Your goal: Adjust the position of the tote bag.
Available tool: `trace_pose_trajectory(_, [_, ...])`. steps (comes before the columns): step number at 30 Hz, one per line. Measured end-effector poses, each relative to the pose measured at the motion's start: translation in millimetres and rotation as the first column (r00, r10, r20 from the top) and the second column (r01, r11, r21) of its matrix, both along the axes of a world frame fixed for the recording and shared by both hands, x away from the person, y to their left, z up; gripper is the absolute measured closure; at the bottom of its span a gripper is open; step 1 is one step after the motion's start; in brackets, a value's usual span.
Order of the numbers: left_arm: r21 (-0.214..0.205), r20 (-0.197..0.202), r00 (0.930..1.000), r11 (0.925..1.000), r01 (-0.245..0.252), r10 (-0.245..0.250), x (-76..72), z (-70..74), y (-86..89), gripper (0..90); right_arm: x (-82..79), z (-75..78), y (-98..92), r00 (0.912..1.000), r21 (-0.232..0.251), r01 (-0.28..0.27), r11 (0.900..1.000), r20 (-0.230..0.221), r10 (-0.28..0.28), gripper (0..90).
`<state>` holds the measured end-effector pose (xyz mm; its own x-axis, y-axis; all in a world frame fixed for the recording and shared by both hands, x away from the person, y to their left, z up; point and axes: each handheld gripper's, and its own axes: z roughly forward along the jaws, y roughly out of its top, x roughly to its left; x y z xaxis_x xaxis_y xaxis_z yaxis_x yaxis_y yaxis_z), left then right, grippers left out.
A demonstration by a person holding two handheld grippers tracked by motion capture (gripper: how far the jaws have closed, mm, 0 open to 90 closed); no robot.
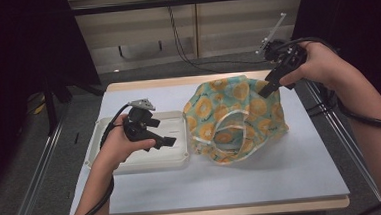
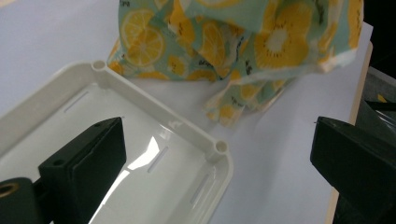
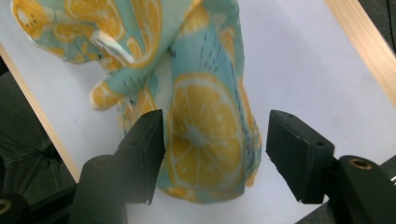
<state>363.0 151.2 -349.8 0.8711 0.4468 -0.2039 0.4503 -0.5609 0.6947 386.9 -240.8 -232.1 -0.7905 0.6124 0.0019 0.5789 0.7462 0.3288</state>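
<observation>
my right claw [image 3: 212, 154] stands partly open, its jaws straddling a raised fold of the lemon-print cloth [image 3: 205, 140] without pinching it. my left claw [image 2: 215, 168] hangs wide open and empty above the white tray [image 2: 140, 98]. the cloth [image 1: 236, 117] sits heaped on the pale table [image 1: 283, 177], just beside the tray's right edge, with a white-trimmed hem looping through the middle. i judge it light, soft and floppy, so it will sag and slide rather than hold shape; the firmest hold looks like the trimmed hem or a thick fold, not a single loose layer.
</observation>
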Motion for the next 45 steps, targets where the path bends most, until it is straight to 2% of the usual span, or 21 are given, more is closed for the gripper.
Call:
trace_pose_trajectory(4, [0.011, 0.011, 0.9994, 0.9994, 0.034, -0.034, 3.9, 7.0, -7.2, 2.1, -3.7, -4.5, -3.7, 0.9998, 0.012, 0.018, 0.9998, -0.013, -0.018, 40.2])
trace_pose_trajectory(8, [0.007, 0.022, 0.9992, 0.9994, 0.034, -0.035, 6.0, 13.1, -15.4, 3.6, -6.2, -9.6, -6.1, 0.9995, 0.009, 0.025, 0.9996, -0.021, -0.025, 42.6])
trace_pose_trajectory(12, [-0.009, 0.035, 0.9981, 0.9987, 0.050, -0.050, 8.9, 18.5, -20.5, 10.1, -8.0, -9.3, -8.1, 0.9994, 0.014, 0.033, 0.9994, -0.015, -0.033, 47.1])
trace_pose_trajectory(13, [-0.019, 0.032, 0.9980, 0.9983, 0.055, -0.055, 8.9, 19.6, -22.7, 15.3, -8.5, -9.0, -8.5, 0.9991, 0.014, 0.040, 0.9991, -0.012, -0.040, 48.8])
trace_pose_trajectory(14, [-0.006, 0.041, 0.9966, 0.9974, 0.072, -0.072, 10.4, 20.6, -23.5, 17.2, -8.6, -8.5, -9.5, 0.9986, 0.008, 0.053, 0.9986, 0.001, -0.053, 52.6])
trace_pose_trajectory(16, [0.035, 0.065, 0.9938, 0.9955, 0.088, -0.090, 11.9, 24.4, -26.3, 21.0, -9.4, -8.7, -10.7, 0.9988, 0.010, 0.049, 0.9988, -0.006, -0.049, 58.5])
trace_pose_trajectory(18, [0.018, 0.069, 0.9932, 0.9956, 0.092, -0.094, 13.5, 28.3, -28.9, 22.1, -9.7, -8.3, -10.8, 0.9984, 0.008, 0.056, 0.9984, -0.007, -0.056, 59.5])
trace_pose_trajectory(19, [0.032, 0.078, 0.9918, 0.9946, 0.099, -0.101, 14.3, 30.1, -29.5, 26.5, -10.3, -7.8, -11.2, 0.9978, 0.003, 0.065, 0.9979, -0.010, -0.065, 62.5])
trace_pose_trajectory(21, [0.017, 0.083, 0.9914, 0.9949, 0.100, -0.101, 15.3, 33.7, -32.4, 27.6, -9.6, -8.2, -13.7, 0.9979, 0.005, 0.064, 0.9979, -0.007, -0.064, 65.7])
trace_pose_trajectory(25, [0.007, 0.095, 0.9893, 0.9938, 0.111, -0.111, 18.4, 41.3, -36.7, 36.2, -9.6, -7.8, -17.3, 0.9964, 0.012, 0.085, 0.9963, -0.010, -0.085, 74.4])
trace_pose_trajectory(26, [0.013, 0.093, 0.9891, 0.9934, 0.114, -0.114, 18.8, 42.9, -38.5, 37.8, -9.5, -7.6, -18.9, 0.9968, 0.014, 0.079, 0.9967, -0.008, -0.079, 79.4])
trace_pose_trajectory(29, [0.042, 0.100, 0.9845, 0.9892, 0.141, -0.144, 20.6, 45.2, -45.0, 41.1, -10.3, -7.4, -22.3, 0.9954, 0.021, 0.093, 0.9954, -0.023, -0.093, 82.5])
trace_pose_trajectory(30, [0.042, 0.102, 0.9839, 0.9889, 0.143, -0.146, 21.2, 45.5, -46.4, 43.1, -10.2, -7.7, -24.4, 0.9964, 0.015, 0.083, 0.9965, -0.021, -0.082, 84.5])
trace_pose_trajectory(33, [0.036, 0.110, 0.9839, 0.9898, 0.138, -0.141, 23.4, 47.0, -51.5, 45.1, -11.2, -6.8, -24.5, 0.9936, 0.019, 0.108, 0.9940, -0.037, -0.107, 86.6])
trace_pose_trajectory(35, [0.040, 0.119, 0.9808, 0.9878, 0.151, -0.155, 25.3, 48.1, -54.1, 53.2, -11.4, -6.7, -25.2, 0.9936, 0.019, 0.107, 0.9941, -0.038, -0.106, 87.1])
trace_pose_trajectory(36, [0.042, 0.122, 0.9780, 0.9855, 0.165, -0.169, 26.7, 48.9, -56.8, 62.0, -11.6, -5.6, -25.4, 0.9933, 0.021, 0.110, 0.9938, -0.038, -0.109, 87.7])
trace_pose_trajectory(37, [0.042, 0.122, 0.9780, 0.9855, 0.165, -0.169, 26.7, 48.9, -56.8, 66.4, -11.6, -5.6, -25.4, 0.9933, 0.021, 0.110, 0.9938, -0.038, -0.109, 87.7])
trace_pose_trajectory(38, [0.028, 0.100, 0.9830, 0.9880, 0.152, -0.154, 28.1, 50.3, -58.1, 68.9, -11.6, -5.3, -25.6, 0.9926, 0.025, 0.116, 0.9929, -0.039, -0.115, 88.4])
trace_pose_trajectory(39, [0.028, 0.100, 0.9830, 0.9880, 0.152, -0.154, 28.1, 50.3, -58.1, 75.2, -11.6, -5.5, -25.8, 0.9928, 0.027, 0.114, 0.9931, -0.039, -0.113, 88.4])
trace_pose_trajectory(43, [0.044, 0.078, 0.9852, 0.9878, 0.150, -0.153, 30.1, 54.7, -57.8, 82.9, -12.8, -4.0, -28.2, 0.9926, 0.035, 0.116, 0.9926, -0.041, -0.114, 88.4])
trace_pose_trajectory(45, [0.044, 0.094, 0.9851, 0.9890, 0.141, -0.145, 30.3, 57.4, -56.8, 85.4, -13.8, -2.5, -31.3, 0.9921, 0.047, 0.121, 0.9916, -0.040, -0.119, 89.0])
